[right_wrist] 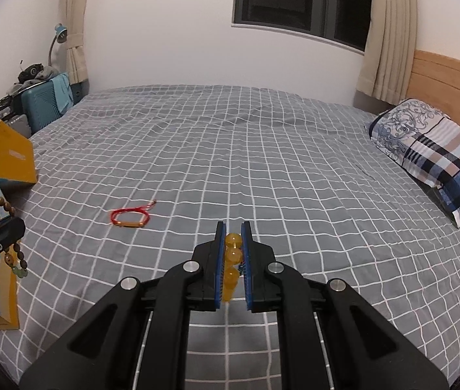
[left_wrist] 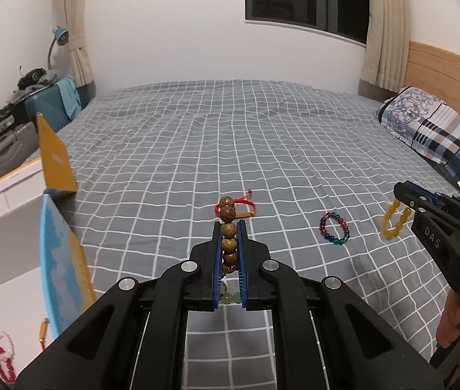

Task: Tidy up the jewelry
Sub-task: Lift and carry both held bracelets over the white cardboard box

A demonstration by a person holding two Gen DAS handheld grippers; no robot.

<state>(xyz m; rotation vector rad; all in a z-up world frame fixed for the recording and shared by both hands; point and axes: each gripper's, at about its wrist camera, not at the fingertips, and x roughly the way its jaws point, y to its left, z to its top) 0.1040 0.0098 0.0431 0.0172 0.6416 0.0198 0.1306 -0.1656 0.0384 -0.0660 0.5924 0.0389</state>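
Note:
My left gripper (left_wrist: 229, 224) is shut on a brown wooden bead bracelet (left_wrist: 229, 230) and holds it above the grey checked bed; the bracelet hangs from it in the right wrist view (right_wrist: 1, 209). My right gripper (right_wrist: 233, 226) is shut on a yellow bead bracelet (right_wrist: 233, 255), which also shows dangling in the left wrist view (left_wrist: 392, 224). A red cord bracelet with a gold bar (right_wrist: 130, 218) lies on the bed, partly behind the wooden beads (left_wrist: 246, 209). A multicoloured bead bracelet (left_wrist: 334, 228) lies to its right.
An open cardboard box with yellow flaps (left_wrist: 57, 162) stands at the bed's left edge, with red and white jewelry (left_wrist: 2, 354) inside. A pillow (right_wrist: 438, 156) lies at the right by the wooden headboard (right_wrist: 451, 81). A teal suitcase (left_wrist: 54, 107) stands beyond the bed.

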